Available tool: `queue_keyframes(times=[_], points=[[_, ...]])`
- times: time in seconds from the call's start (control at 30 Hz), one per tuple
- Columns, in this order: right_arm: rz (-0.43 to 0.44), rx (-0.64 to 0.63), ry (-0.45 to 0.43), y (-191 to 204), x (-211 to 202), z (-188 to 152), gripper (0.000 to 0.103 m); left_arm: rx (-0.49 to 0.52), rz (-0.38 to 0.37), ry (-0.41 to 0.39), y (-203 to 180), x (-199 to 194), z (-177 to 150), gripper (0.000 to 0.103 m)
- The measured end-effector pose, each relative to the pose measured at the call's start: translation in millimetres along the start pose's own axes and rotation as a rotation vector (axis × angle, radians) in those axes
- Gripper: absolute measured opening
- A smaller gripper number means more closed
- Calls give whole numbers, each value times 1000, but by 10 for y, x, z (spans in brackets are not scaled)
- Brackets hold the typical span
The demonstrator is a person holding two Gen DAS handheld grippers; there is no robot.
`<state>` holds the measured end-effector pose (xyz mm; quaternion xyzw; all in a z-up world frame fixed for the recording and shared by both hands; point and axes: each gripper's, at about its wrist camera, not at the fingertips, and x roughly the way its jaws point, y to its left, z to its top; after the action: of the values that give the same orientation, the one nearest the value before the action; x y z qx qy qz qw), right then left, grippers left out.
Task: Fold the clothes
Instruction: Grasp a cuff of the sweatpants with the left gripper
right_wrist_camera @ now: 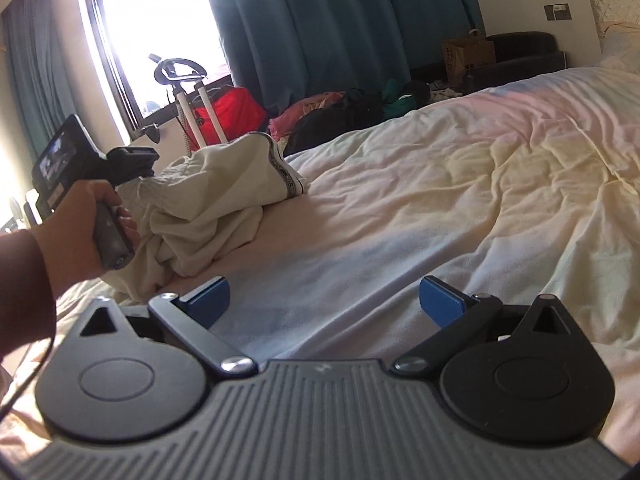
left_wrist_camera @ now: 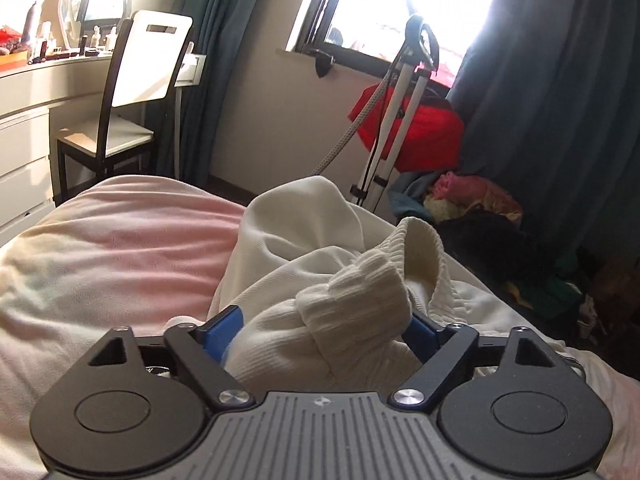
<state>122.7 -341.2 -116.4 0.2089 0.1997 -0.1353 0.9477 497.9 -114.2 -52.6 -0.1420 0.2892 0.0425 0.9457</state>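
A cream-white garment [left_wrist_camera: 304, 240] lies crumpled on the bed, with a ribbed cuff [left_wrist_camera: 360, 300] bunched up in the left wrist view. My left gripper [left_wrist_camera: 320, 332] stands open around that cuff, its blue pads [left_wrist_camera: 222, 330] wide apart on either side of the cloth. In the right wrist view the same garment [right_wrist_camera: 208, 200] is heaped at the left, showing a patterned trim band. A hand [right_wrist_camera: 80, 224] holds the left gripper's body [right_wrist_camera: 124, 162] against the heap; its fingertips are hidden there. My right gripper [right_wrist_camera: 324, 304] is open over bare bedding, with nothing between its fingers.
The bed is covered by a rumpled pink and cream duvet [right_wrist_camera: 460, 168]. Beyond the bed's far edge stand a garment steamer [left_wrist_camera: 396, 120], a red bag [left_wrist_camera: 416, 128] and a pile of clothes [left_wrist_camera: 472, 204] on the floor. A chair [left_wrist_camera: 120, 112] and a dresser [left_wrist_camera: 28, 128] are at the left.
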Motion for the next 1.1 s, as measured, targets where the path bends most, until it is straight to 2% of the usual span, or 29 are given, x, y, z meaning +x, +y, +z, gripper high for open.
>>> queue_keyframes(times=[0.07,0.1,0.17,0.27,0.3,0.4,0.53,0.67,0.8,0.9,0.97,1.1], points=[[12,17,-14,3,6,-28,103,31,39,8,0,-22,74,43],[21,16,-27,19,-9,-34,103,35,42,-4,-2,-101,103,38],[42,11,-54,48,-44,-40,103,52,-19,-54,5,-421,124,30],[77,28,-104,23,-136,-15,103,213,-106,-231,-25,-1122,-85,28],[75,55,-122,-15,-173,1,103,235,-142,-260,3,-1349,-192,26],[75,111,-173,-102,-296,49,103,231,-233,-275,196,-1954,-447,24],[76,95,-227,-124,-554,97,103,237,-335,-290,513,-2816,-816,23],[112,87,-254,-162,-910,117,103,241,-407,-264,898,-3508,-1204,22],[127,41,-203,-116,-1148,98,103,255,-436,-247,1425,-4043,-1599,22],[165,-29,-121,44,-1150,16,103,272,-416,-258,1810,-4250,-1773,22],[202,-86,-58,188,-1100,-73,103,253,-385,-249,2027,-4256,-1820,23],[268,-185,62,457,-994,-250,103,120,-375,-163,2386,-4063,-1763,24]])
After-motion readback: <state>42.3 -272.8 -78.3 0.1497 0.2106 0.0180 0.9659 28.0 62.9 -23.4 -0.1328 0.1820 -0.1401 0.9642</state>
